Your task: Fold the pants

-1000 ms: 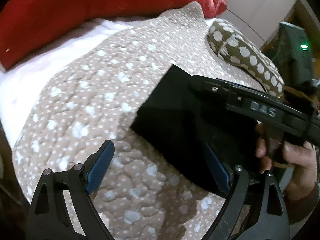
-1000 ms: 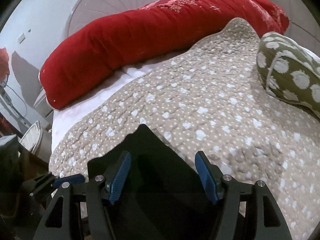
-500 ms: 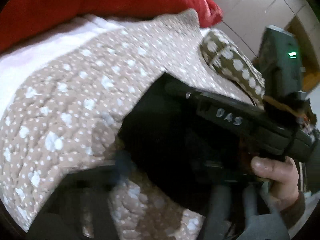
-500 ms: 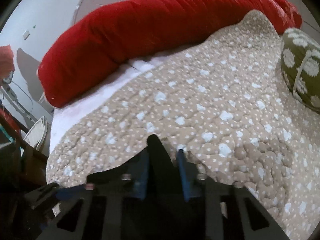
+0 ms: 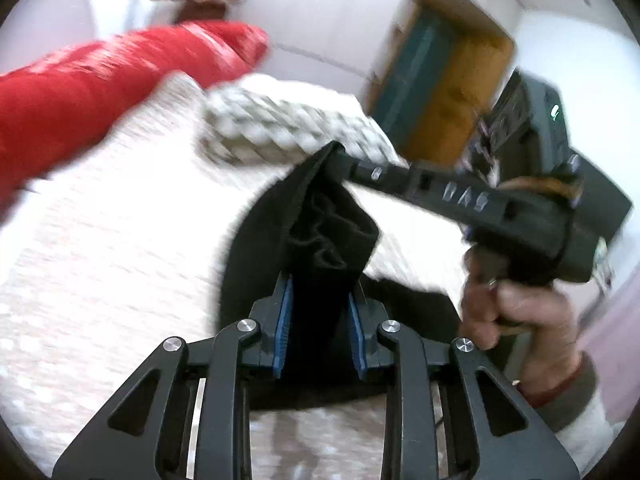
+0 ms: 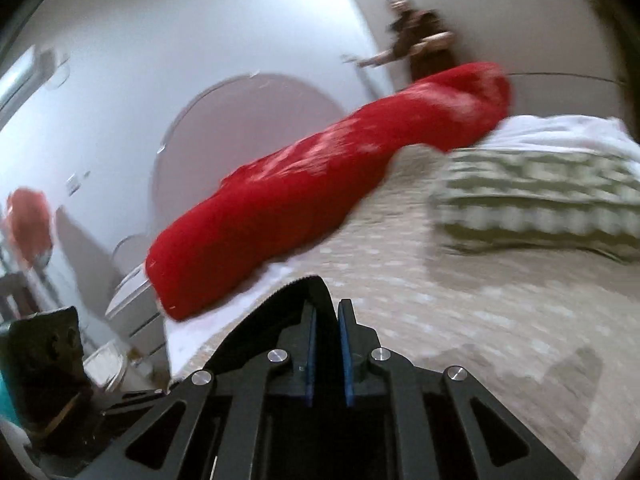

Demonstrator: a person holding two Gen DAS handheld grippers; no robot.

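black pants (image 5: 320,240) pinched btwn both claws

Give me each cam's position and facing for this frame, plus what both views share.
Left wrist: sits on the left gripper, facing across the bed; shows its blue pads clamped on the black pants, plus the right gripper and right hand.
Right wrist: sits on the right gripper, facing the headboard wall; its jaws pinch a pants edge.
Shared: pants, red bolster, spotted pillow, bed.
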